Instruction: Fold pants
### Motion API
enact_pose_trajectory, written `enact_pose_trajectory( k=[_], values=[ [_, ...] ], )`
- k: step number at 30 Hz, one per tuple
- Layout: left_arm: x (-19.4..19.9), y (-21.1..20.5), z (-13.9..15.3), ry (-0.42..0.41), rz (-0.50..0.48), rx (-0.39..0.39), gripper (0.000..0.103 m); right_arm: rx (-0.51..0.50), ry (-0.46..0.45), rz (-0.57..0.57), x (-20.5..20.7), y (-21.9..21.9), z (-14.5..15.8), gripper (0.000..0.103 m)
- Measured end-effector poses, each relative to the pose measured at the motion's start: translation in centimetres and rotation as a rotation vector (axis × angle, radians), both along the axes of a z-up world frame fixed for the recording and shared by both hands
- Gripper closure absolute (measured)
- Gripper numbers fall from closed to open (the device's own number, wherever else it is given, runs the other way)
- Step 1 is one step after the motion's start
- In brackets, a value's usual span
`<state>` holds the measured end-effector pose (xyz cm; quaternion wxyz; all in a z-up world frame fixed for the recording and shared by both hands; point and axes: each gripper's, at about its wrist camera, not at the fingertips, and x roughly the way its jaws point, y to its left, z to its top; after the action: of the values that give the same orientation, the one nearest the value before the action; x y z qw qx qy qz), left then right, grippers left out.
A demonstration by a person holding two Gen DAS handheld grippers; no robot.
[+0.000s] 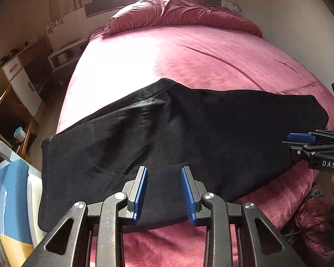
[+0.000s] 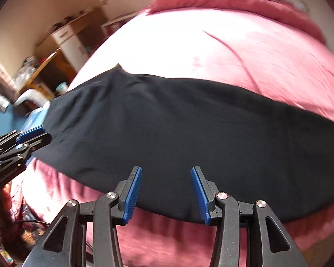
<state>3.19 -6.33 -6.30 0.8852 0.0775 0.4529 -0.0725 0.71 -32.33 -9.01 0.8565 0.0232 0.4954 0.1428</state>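
Left hand-held gripper point(image 1: 164, 173) poised above the near edge of the black pants point(image 1: 189, 129), blue pads parted with nothing gripped — only cloth seen below the gap. Right hand-held gripper point(image 2: 166, 173) likewise parted somewhat wider, empty, hovering over the near hem of the same garment. Each hand-held gripper also visible at the edge of the other's view: the right one entering from the right side, the left one from the left. Pants spread lengthwise across the bed point(image 1: 211, 55), over its pink-red cover, folded into one long dark band; a zip line noted toward the upper left of the fabric in the left wrist view. Left end of the pants overhanging the bed's side. Crumpled duvet point(image 1: 180, 13) of matching colour at the head of the bed — well apart from the garment. Right wrist view motion-blurred.
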Motion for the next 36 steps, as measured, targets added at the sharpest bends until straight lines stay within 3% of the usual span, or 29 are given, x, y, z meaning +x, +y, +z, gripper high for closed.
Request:
enact_pose_trajectory(
  k=[14, 17, 20, 22, 24, 28, 32, 36],
  values=[
    [1.9, -1.8, -3.8, 0.094, -0.045, 0.015, 0.072, -0.02, 0.062, -0.177, 0.4, -7.2, -2.7, 0.056],
    [2.6, -1.5, -5.4, 0.159, -0.015, -0.009, 0.072, -0.063, 0.066, -0.167, 0.5, -7.4, -3.7, 0.057],
    [2.8, -0.9, -6.2, 0.164, 0.012, -0.054, 0.072, -0.039, 0.069, -0.178, 0.7, -7.9, -4.2, 0.056],
    [2.8, -0.6, -6.3, 0.164, 0.019, -0.068, 0.072, -0.037, 0.068, -0.177, 0.7, -7.9, -4.2, 0.051],
    [2.7, -0.5, -6.4, 0.163, 0.021, -0.073, 0.071, -0.008, 0.066, -0.158, 0.5, -8.1, -4.3, 0.034],
    [2.6, -0.6, -6.6, 0.153, 0.024, -0.066, 0.071, 0.003, 0.062, -0.112, 0.6, -7.5, -4.4, 0.02],
    [2.6, -0.6, -6.7, 0.153, 0.025, -0.062, 0.071, 0.034, 0.055, -0.113, 0.4, -7.9, -4.0, 0.018],
    [2.6, -0.8, -6.7, 0.165, 0.027, -0.061, 0.071, 0.179, 0.06, -0.159, 0.1, -10.9, -2.8, 0.026]
  ],
)
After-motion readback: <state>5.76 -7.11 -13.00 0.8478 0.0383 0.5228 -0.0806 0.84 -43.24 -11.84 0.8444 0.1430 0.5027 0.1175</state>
